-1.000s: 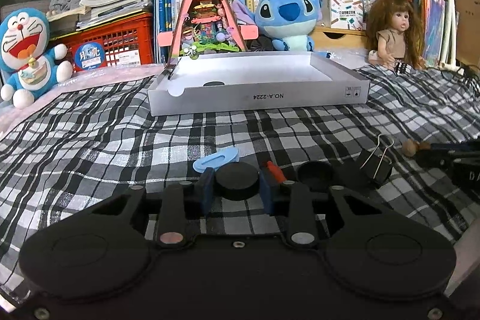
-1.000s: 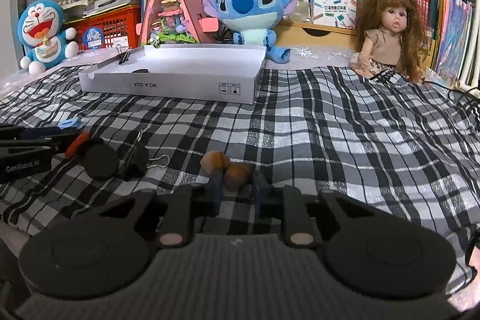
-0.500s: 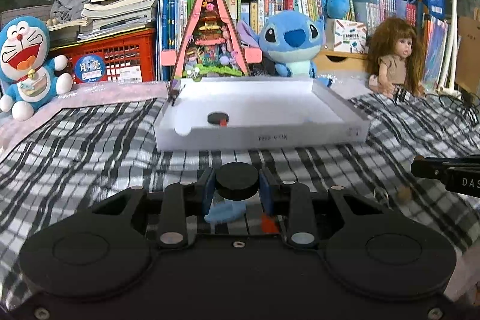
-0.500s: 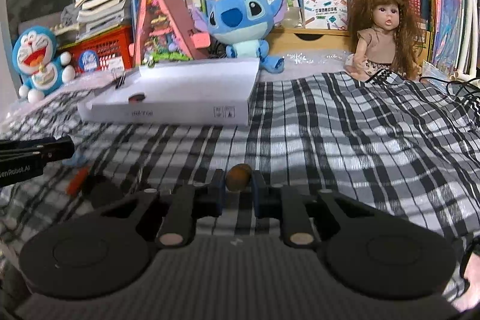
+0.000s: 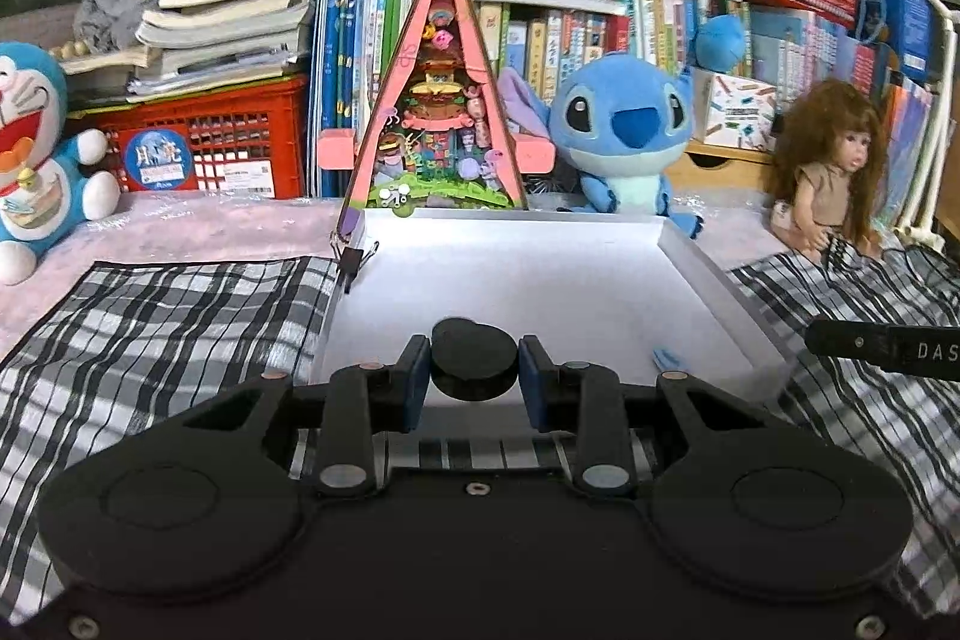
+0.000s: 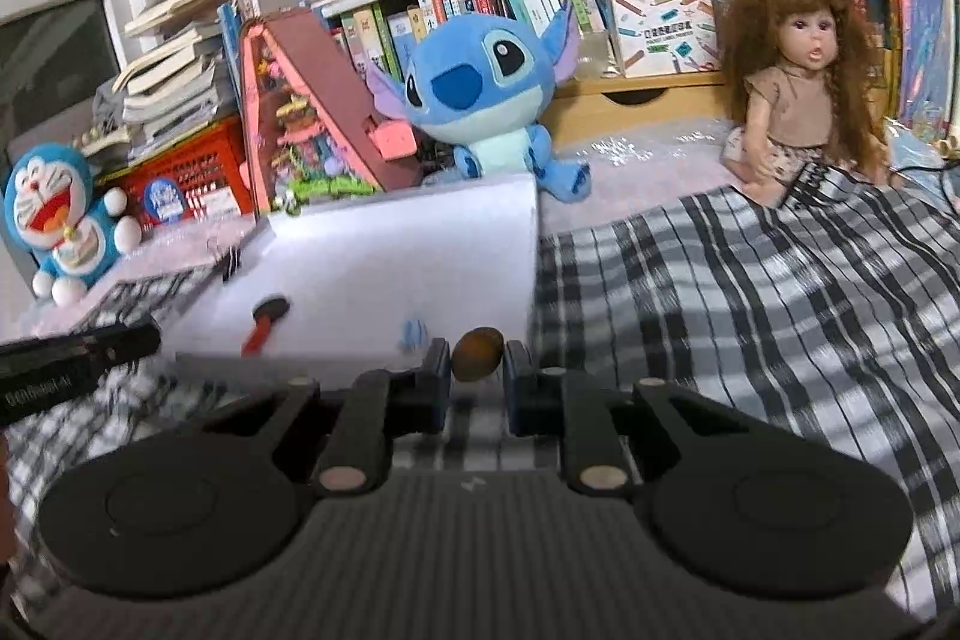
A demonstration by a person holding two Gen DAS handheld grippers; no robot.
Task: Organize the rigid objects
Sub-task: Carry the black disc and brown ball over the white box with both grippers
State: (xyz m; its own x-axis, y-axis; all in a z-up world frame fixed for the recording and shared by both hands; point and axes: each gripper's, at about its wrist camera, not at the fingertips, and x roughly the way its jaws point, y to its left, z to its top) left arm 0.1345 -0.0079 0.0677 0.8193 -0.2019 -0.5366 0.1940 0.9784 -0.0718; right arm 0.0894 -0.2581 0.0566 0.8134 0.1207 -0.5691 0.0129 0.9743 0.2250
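My left gripper (image 5: pixel 474 376) is shut on a black round disc (image 5: pixel 475 367) and holds it over the near edge of the shallow white box (image 5: pixel 708 268). My right gripper (image 6: pixel 476 370) is shut on a small brown nut-like piece (image 6: pixel 477 353) just before the box's near right corner (image 6: pixel 522 244). Inside the box lie a black disc with a red handle (image 6: pixel 264 322) and a small blue clip (image 6: pixel 411 333), which also shows in the left wrist view (image 5: pixel 669 358). A black binder clip (image 5: pixel 354 259) grips the box's far left corner.
The box stands on a black-and-white plaid cloth (image 6: pixel 750 316). Behind it are a pink triangular toy house (image 5: pixel 435 112), a blue Stitch plush (image 5: pixel 624 124), a doll (image 6: pixel 798 82), a Doraemon plush (image 6: pixel 57 214), a red crate (image 5: pixel 204 142) and bookshelves.
Both grippers lifted their pieces off the cloth and moved forward to the box. The box now fills the near view; the loose items on the cloth have dropped out of sight.
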